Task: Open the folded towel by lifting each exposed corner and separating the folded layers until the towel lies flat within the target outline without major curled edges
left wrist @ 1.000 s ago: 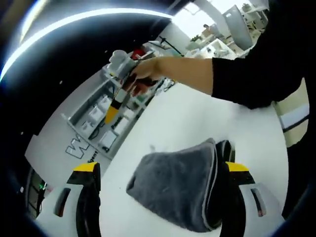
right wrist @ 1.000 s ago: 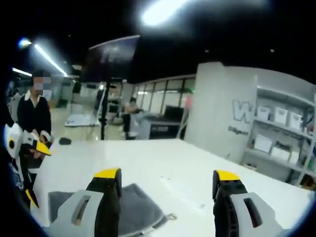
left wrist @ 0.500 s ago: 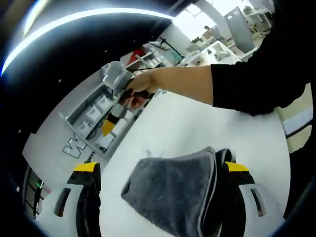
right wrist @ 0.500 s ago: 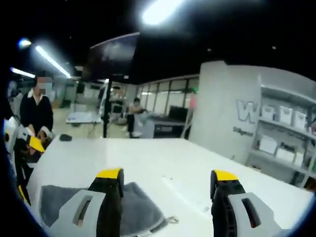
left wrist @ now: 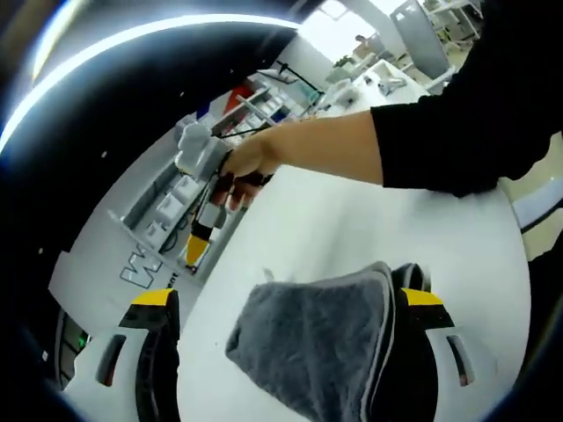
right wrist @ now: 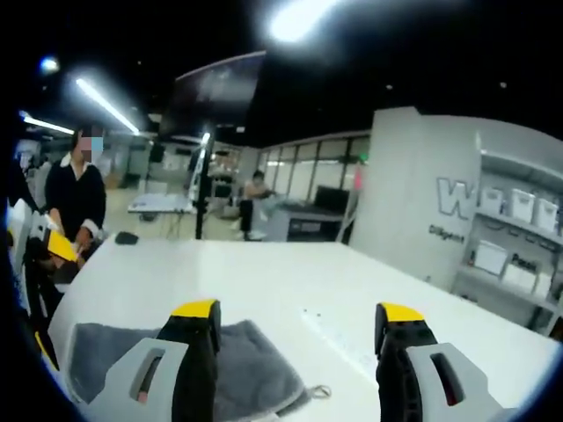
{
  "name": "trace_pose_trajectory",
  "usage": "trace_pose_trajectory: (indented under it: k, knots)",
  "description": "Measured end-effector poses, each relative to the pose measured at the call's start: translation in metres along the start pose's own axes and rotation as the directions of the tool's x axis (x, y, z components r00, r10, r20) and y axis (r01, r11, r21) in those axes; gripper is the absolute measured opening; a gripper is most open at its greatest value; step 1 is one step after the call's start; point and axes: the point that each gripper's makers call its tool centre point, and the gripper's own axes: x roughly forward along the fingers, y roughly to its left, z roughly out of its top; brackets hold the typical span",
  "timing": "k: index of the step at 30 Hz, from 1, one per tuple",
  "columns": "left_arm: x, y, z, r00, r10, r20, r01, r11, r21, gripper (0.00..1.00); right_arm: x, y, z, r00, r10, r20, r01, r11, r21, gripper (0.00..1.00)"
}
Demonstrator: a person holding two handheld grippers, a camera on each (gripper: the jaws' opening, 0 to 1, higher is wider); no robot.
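Observation:
A grey folded towel (left wrist: 308,343) lies on the white table (left wrist: 352,220), its stacked fold edges against my left gripper's right jaw. My left gripper (left wrist: 288,303) is open, and the towel spans much of the gap between its jaws. A hand holds my right gripper (left wrist: 195,246) above the table beyond the towel. In the right gripper view, the right gripper (right wrist: 297,312) is open and holds nothing, and the towel (right wrist: 242,374) lies behind its left jaw with a small loop tag (right wrist: 317,391) at its corner. The left gripper (right wrist: 40,264) is at that view's far left edge.
A black sleeve (left wrist: 457,123) crosses over the table. Grey shelves with white boxes (right wrist: 510,229) stand beside a wall with a large letter W (right wrist: 453,198). A person in black (right wrist: 77,198) stands past the table's far end near a small dark object (right wrist: 127,237).
The hand with the right gripper has drifted a little left and lower in the left gripper view. Both views shifted slightly. The towel lies as before.

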Motion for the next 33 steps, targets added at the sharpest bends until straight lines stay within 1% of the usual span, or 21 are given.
trace_pose_trajectory:
  k: [1, 3, 4, 8, 10, 15, 17, 20, 24, 26, 28, 30, 32, 33]
  knots:
    - [0.000, 0.000, 0.000, 1.000, -0.002, 0.000, 0.002, 1.000, 0.001, 1.00, 0.002, -0.002, -0.001, 1.000, -0.005, 0.003, 0.005, 1.000, 0.013, 0.72]
    - [0.001, -0.001, -0.001, 1.000, -0.009, 0.000, 0.009, 1.000, 0.003, 1.00, 0.005, -0.001, -0.005, 1.000, 0.003, 0.001, -0.003, 1.000, 0.023, 0.70]
    - [0.001, -0.002, 0.000, 1.000, -0.013, 0.001, 0.013, 1.000, 0.005, 1.00, 0.008, 0.000, -0.010, 1.000, 0.014, -0.011, -0.013, 0.999, 0.030, 0.69]
    - [0.002, -0.001, 0.001, 1.000, -0.016, 0.004, 0.016, 1.000, 0.018, 1.00, 0.015, 0.000, -0.021, 0.999, 0.015, -0.040, -0.013, 0.999, 0.039, 0.68]
    - [0.002, 0.002, -0.001, 1.000, -0.011, -0.003, 0.011, 1.000, 0.024, 1.00, 0.019, 0.003, -0.022, 0.999, 0.022, -0.045, -0.020, 0.999, 0.046, 0.68]
    - [-0.002, 0.004, -0.003, 1.000, -0.007, -0.016, 0.007, 1.000, 0.018, 0.97, 0.022, 0.007, -0.025, 0.997, 0.033, -0.063, -0.031, 0.999, 0.028, 0.68]
    - [-0.002, 0.001, -0.005, 1.000, -0.014, -0.021, 0.015, 1.000, 0.022, 0.97, 0.022, 0.006, -0.025, 0.997, 0.032, -0.063, -0.030, 0.999, 0.032, 0.68]
    - [-0.001, -0.004, -0.009, 0.999, -0.031, -0.031, 0.032, 0.999, 0.027, 0.95, 0.020, -0.001, -0.025, 0.998, 0.018, -0.059, -0.015, 0.999, 0.049, 0.68]
    - [-0.003, -0.002, -0.011, 0.998, -0.033, -0.044, 0.035, 0.998, 0.051, 0.88, 0.020, -0.004, -0.027, 0.998, 0.011, -0.061, -0.008, 0.998, 0.057, 0.66]
    - [-0.005, 0.000, -0.010, 0.998, -0.039, -0.045, 0.042, 0.998, 0.049, 0.83, 0.020, -0.005, -0.029, 0.998, 0.012, -0.061, -0.008, 0.998, 0.065, 0.65]
    - [-0.006, -0.001, -0.009, 0.998, -0.049, -0.047, 0.051, 0.997, 0.050, 0.78, 0.023, -0.005, -0.034, 0.998, 0.015, -0.068, -0.009, 0.997, 0.077, 0.64]
    - [-0.005, -0.004, -0.009, 0.997, -0.060, -0.049, 0.063, 0.996, 0.061, 0.74, 0.025, -0.002, -0.043, 0.996, 0.018, -0.088, -0.009, 0.996, 0.091, 0.64]
    - [-0.004, -0.011, -0.010, 0.994, -0.095, -0.047, 0.098, 0.992, 0.079, 0.65, 0.028, -0.002, -0.049, 0.995, 0.017, -0.103, -0.005, 0.993, 0.116, 0.63]
    - [-0.004, -0.012, -0.010, 0.994, -0.097, -0.041, 0.100, 0.992, 0.074, 0.64, 0.030, -0.001, -0.052, 0.994, 0.023, -0.105, -0.010, 0.992, 0.123, 0.62]
